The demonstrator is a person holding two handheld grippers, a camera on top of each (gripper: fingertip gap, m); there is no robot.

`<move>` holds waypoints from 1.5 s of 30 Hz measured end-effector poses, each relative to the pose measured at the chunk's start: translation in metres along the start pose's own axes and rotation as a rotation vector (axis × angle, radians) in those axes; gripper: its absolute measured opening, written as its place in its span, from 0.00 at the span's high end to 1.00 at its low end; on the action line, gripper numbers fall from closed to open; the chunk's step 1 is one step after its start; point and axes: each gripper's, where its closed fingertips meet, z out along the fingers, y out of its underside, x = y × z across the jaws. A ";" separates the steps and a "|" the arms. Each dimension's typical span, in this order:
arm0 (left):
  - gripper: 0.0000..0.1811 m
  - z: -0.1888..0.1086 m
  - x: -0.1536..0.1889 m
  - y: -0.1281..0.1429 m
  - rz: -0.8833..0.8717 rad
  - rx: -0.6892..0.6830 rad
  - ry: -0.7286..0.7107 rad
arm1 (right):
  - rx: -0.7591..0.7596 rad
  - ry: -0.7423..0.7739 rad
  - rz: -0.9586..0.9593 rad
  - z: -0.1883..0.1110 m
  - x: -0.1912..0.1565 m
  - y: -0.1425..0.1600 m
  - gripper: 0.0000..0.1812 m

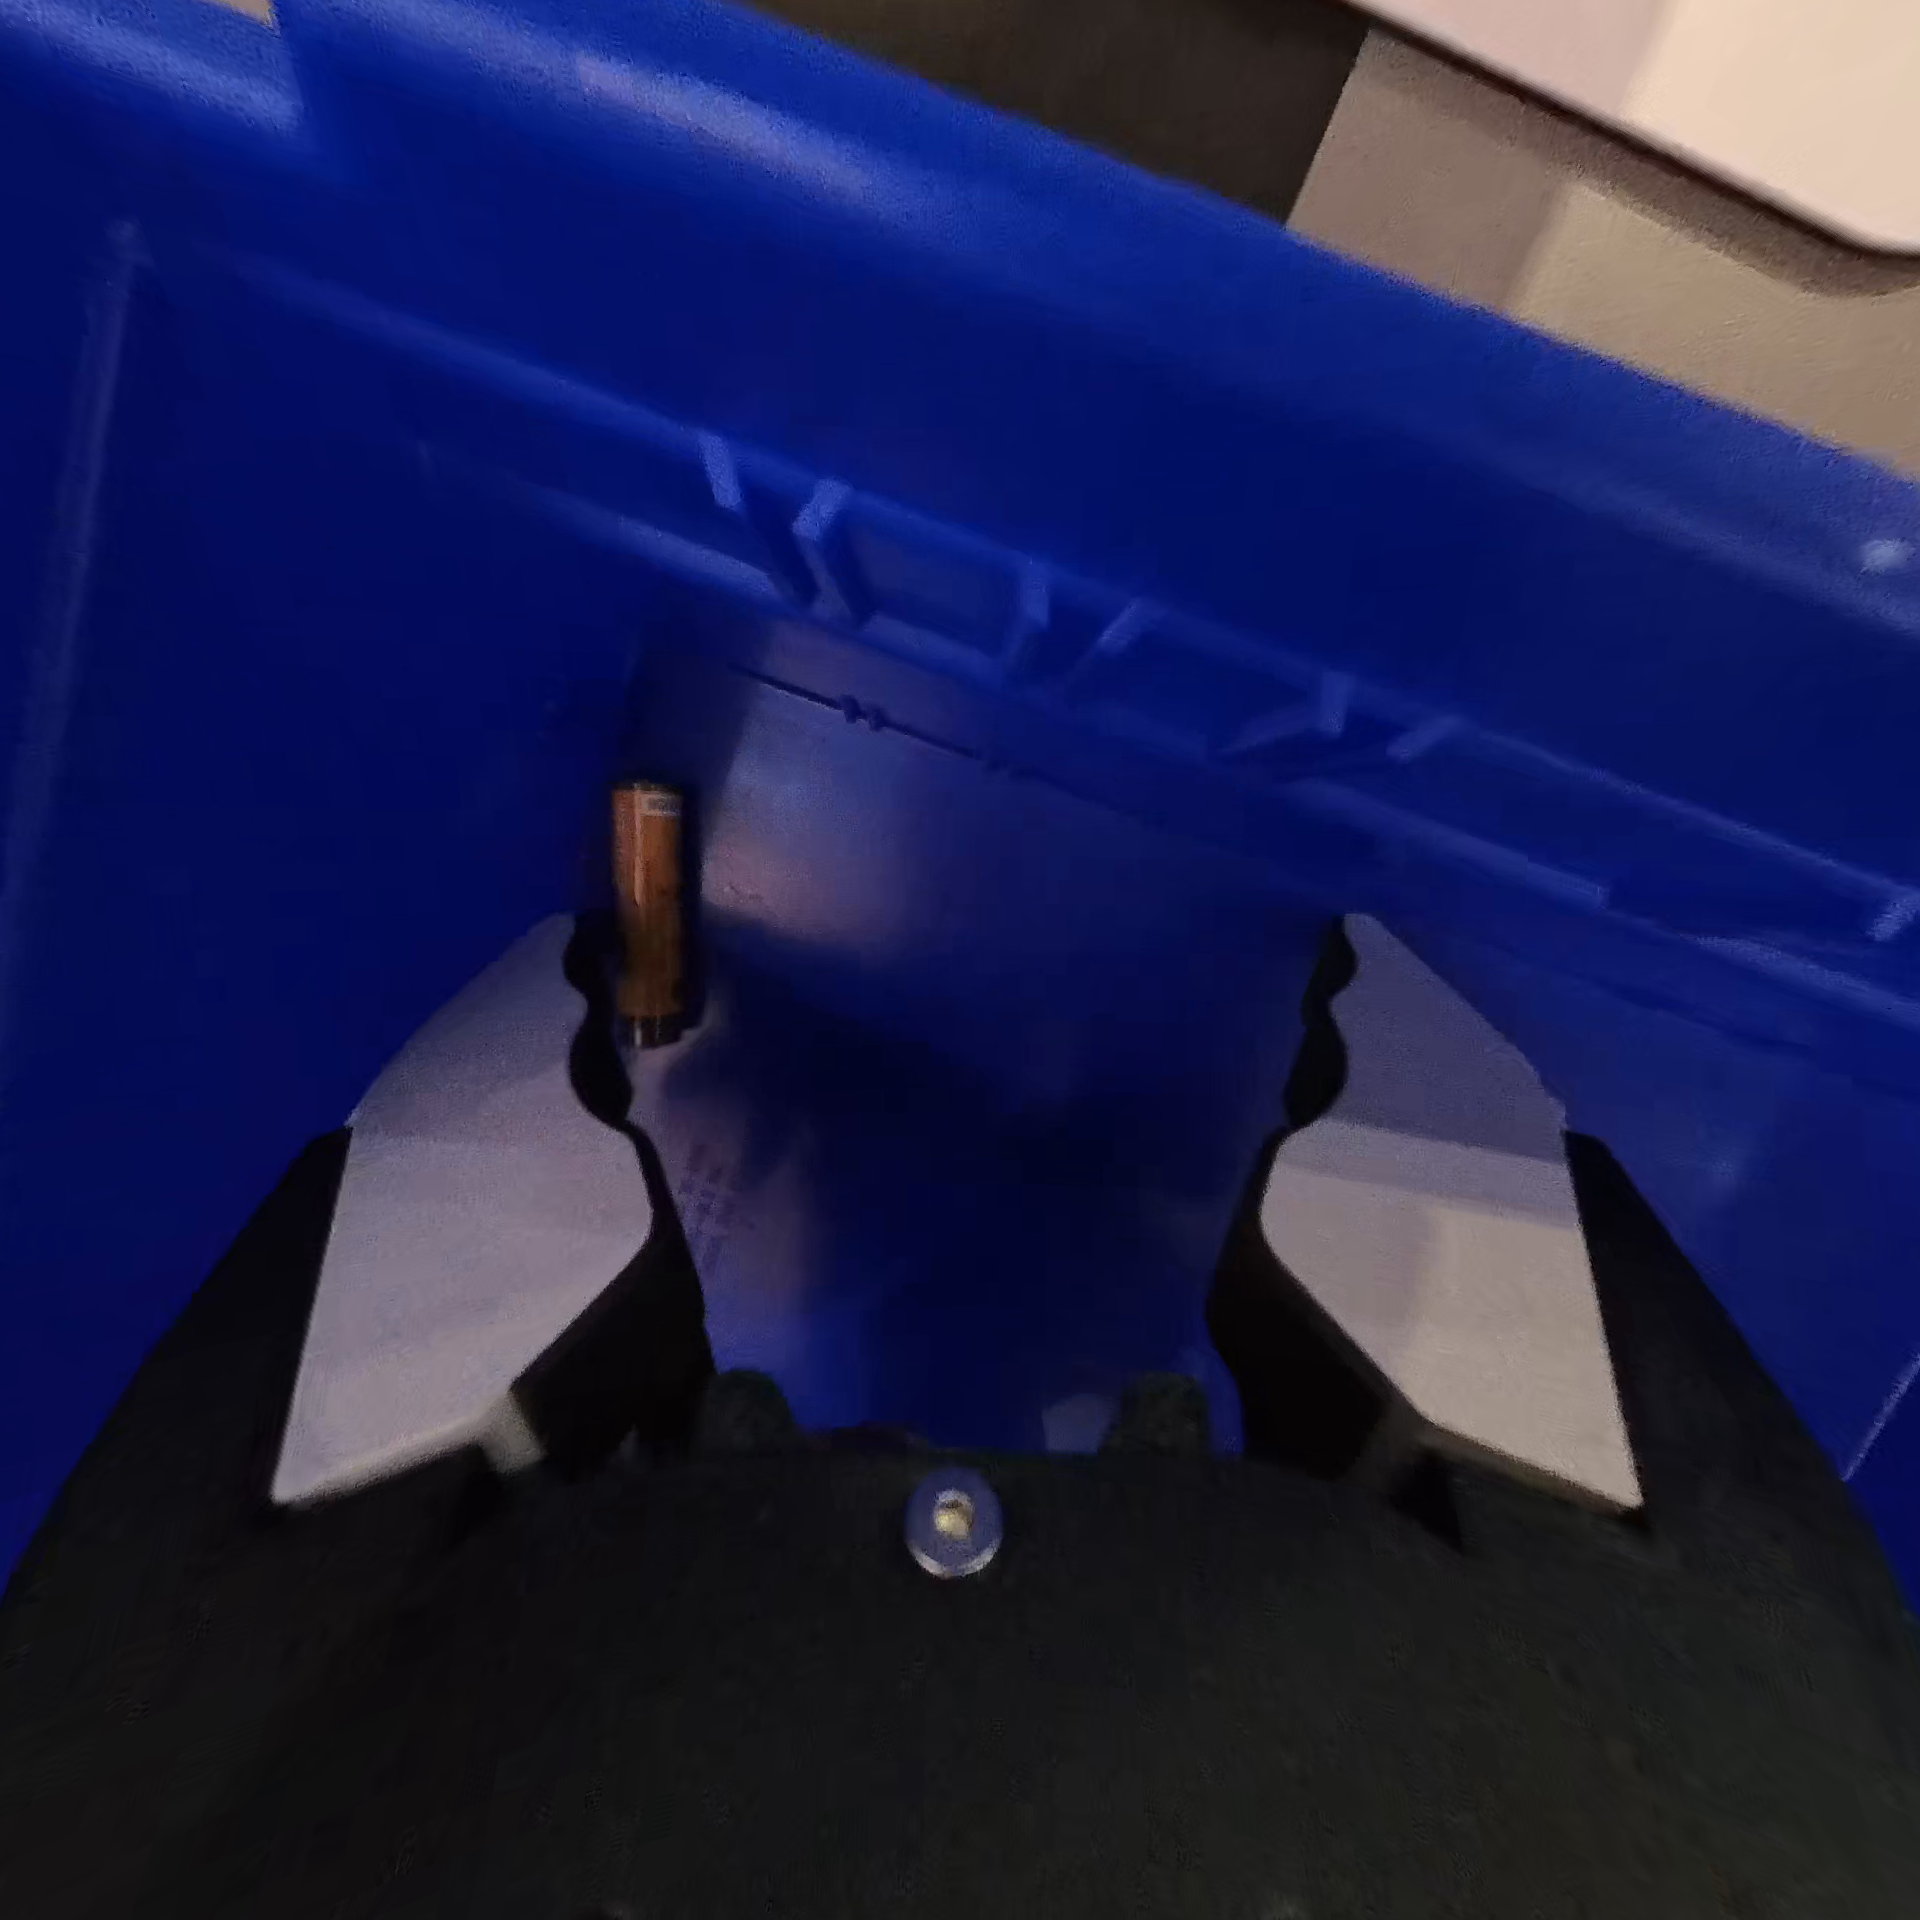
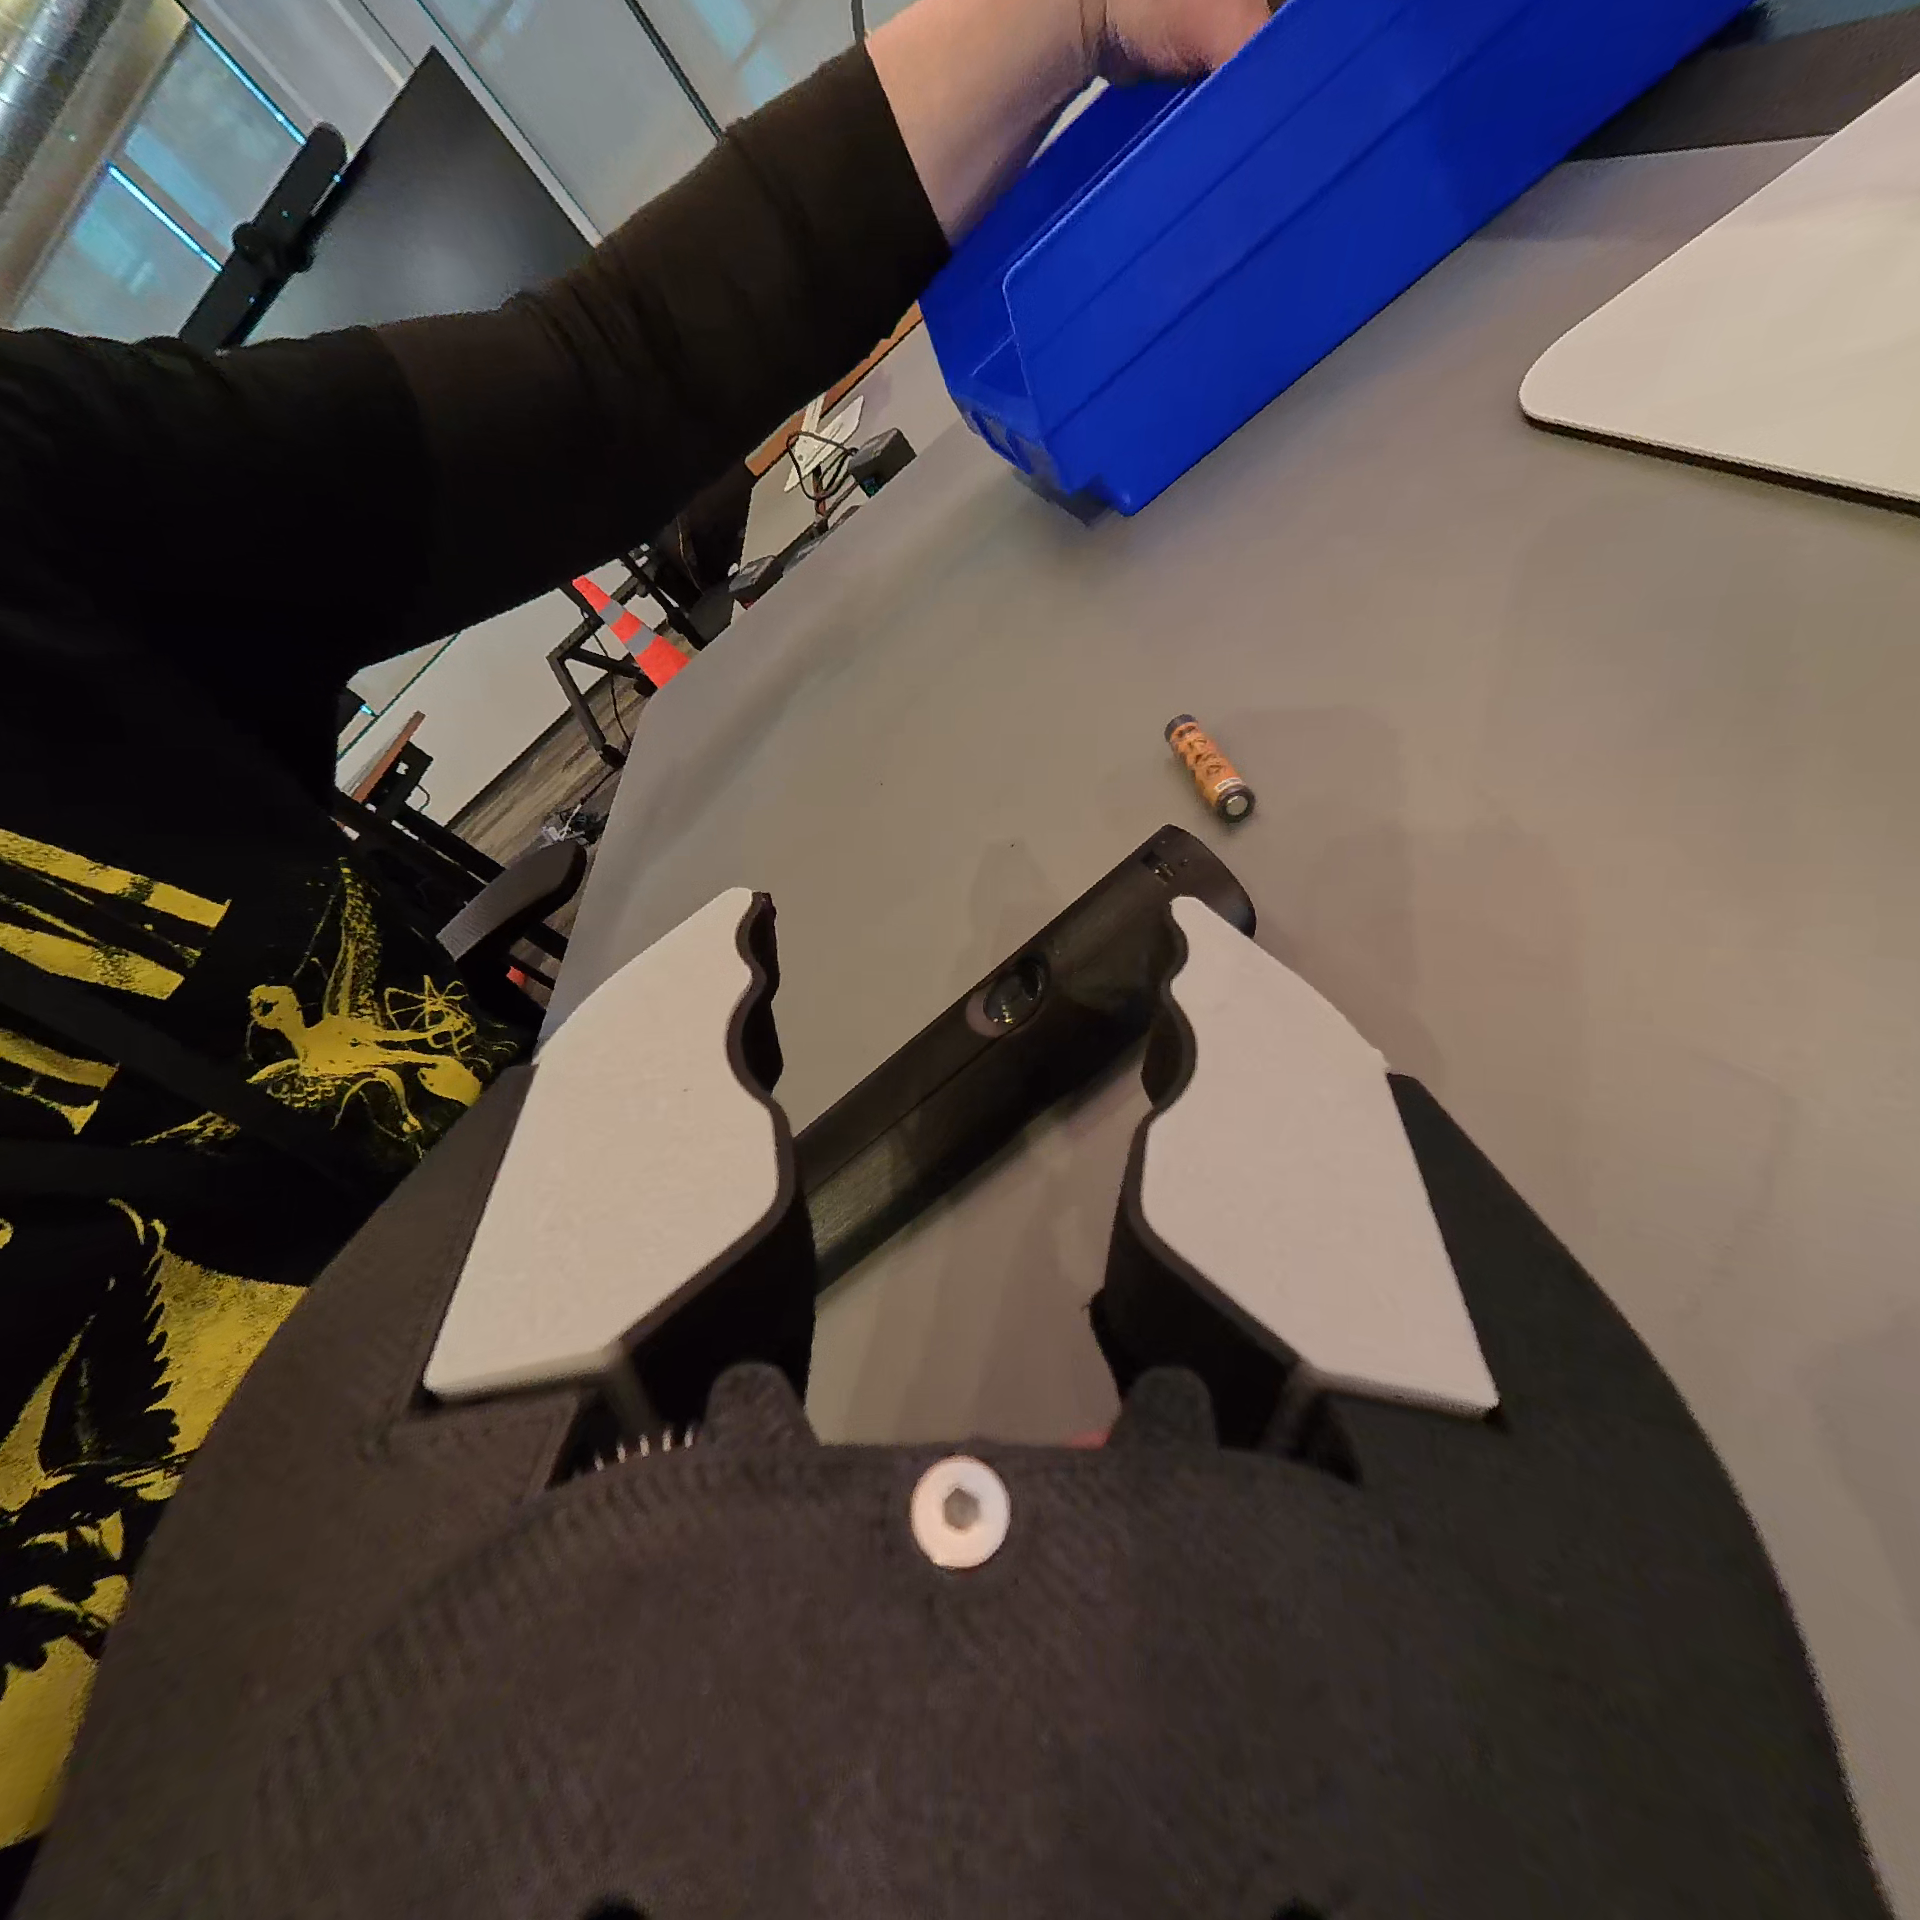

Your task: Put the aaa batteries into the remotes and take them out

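**Left gripper wide open in bin, right gripper spread over remote**

Copper-and-black AAA battery [image 1: 649, 914] lies in the corner of the blue plastic bin [image 1: 1039, 416], just beside the left gripper [image 1: 951, 997] near finger; jaws wide apart, holding nothing. Second copper-and-black AAA battery [image 2: 1208, 770] lies loose on the grey table [image 2: 1558, 831], near the tip of the slim black remote [image 2: 997, 1039]. Right gripper [image 2: 971, 935] jaws spread, remote between them; contact unclear. Black-sleeved arm [image 2: 520, 395] reaches into the bin
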 end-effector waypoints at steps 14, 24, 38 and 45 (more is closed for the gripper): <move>0.95 -0.013 0.007 0.005 -0.065 -0.002 -0.077 | -0.006 -0.006 -0.002 0.001 -0.002 0.001 0.63; 0.66 -0.006 -0.008 -0.016 -0.364 0.167 -0.086 | -0.002 -0.019 0.018 0.000 -0.002 0.000 0.63; 0.64 -0.011 -0.019 -0.013 -0.188 0.143 -0.269 | -0.017 -0.022 0.015 0.002 -0.002 0.002 0.63; 0.75 -0.003 -0.021 -0.026 -0.048 0.131 -0.180 | -0.018 -0.021 0.013 0.002 -0.002 0.002 0.63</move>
